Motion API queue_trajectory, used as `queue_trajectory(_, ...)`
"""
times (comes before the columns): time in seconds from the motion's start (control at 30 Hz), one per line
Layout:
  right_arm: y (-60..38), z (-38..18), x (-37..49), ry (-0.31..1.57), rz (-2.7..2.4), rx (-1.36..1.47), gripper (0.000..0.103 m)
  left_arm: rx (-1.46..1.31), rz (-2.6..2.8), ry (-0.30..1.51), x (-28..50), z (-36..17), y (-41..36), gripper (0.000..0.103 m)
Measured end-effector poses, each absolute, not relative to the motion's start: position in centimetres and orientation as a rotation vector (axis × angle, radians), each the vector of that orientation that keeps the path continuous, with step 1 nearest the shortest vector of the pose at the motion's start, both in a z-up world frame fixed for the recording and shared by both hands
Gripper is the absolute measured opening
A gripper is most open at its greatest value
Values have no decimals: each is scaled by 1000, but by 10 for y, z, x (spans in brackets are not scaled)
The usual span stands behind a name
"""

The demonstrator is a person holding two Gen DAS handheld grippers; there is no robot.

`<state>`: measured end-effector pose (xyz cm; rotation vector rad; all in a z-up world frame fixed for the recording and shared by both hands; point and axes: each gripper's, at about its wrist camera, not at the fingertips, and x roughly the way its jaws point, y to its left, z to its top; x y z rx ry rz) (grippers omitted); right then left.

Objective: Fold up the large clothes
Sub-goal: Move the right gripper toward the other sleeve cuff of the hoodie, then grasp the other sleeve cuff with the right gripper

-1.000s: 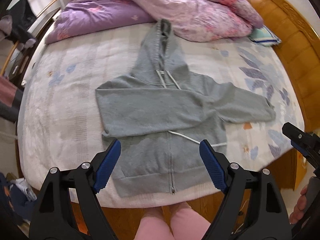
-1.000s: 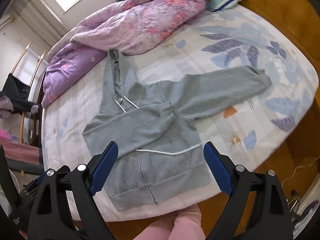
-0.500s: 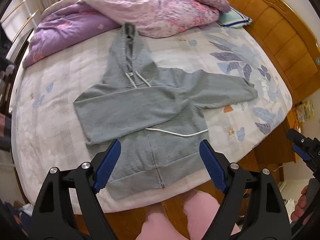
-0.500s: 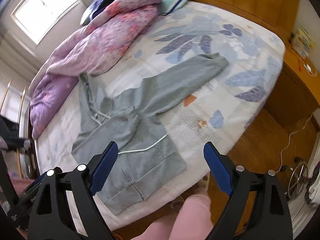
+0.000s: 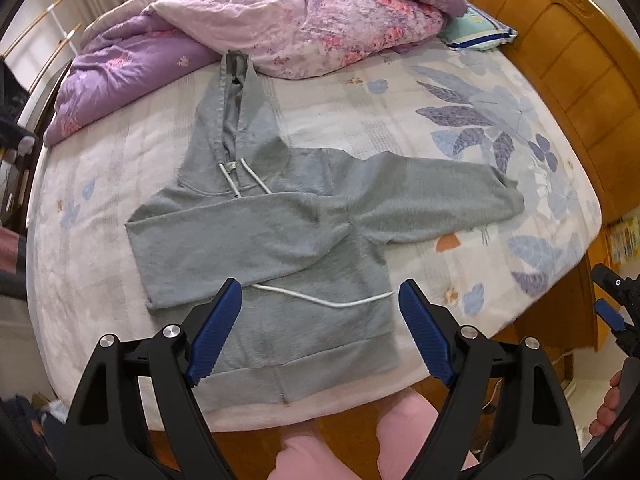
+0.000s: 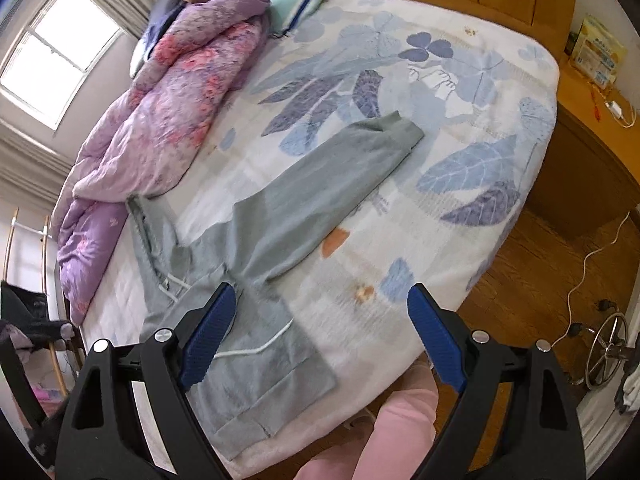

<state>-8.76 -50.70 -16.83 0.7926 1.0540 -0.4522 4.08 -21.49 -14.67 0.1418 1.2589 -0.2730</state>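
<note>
Nearest, both grippers hang over the bed's front edge with fingers spread wide and nothing between them: the left gripper (image 5: 320, 330) above the hoodie's hem, the right gripper (image 6: 322, 334) above bare sheet beside the hoodie's lower side. The grey hoodie (image 5: 276, 248) lies face up on the bed (image 5: 460, 120), zip closed. One sleeve (image 5: 224, 240) is already folded across the chest; the other sleeve (image 6: 332, 192) lies stretched out over the leaf-print sheet. The hood (image 5: 236, 112) points flat toward the quilt (image 5: 304, 20). Judging by this, the fold is barely begun: the second sleeve, the hood and the body folds remain.
</note>
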Motion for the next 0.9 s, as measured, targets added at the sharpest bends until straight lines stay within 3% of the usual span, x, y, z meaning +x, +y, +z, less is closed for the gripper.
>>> queue_trajectory(0.43, -665, -274, -24, 1189, -453, 1007, 84, 179, -122, 1419, 101, -224, -302, 82)
queue_trajectory(0.8, -750, -419, 6, 1146, -473, 1514, 84, 120, 3, 1551, 140, -298, -285, 81)
queue_trajectory(0.9, -761, -442, 13, 1108, -505, 1586, 84, 55, 14, 1561, 152, -306, -279, 74)
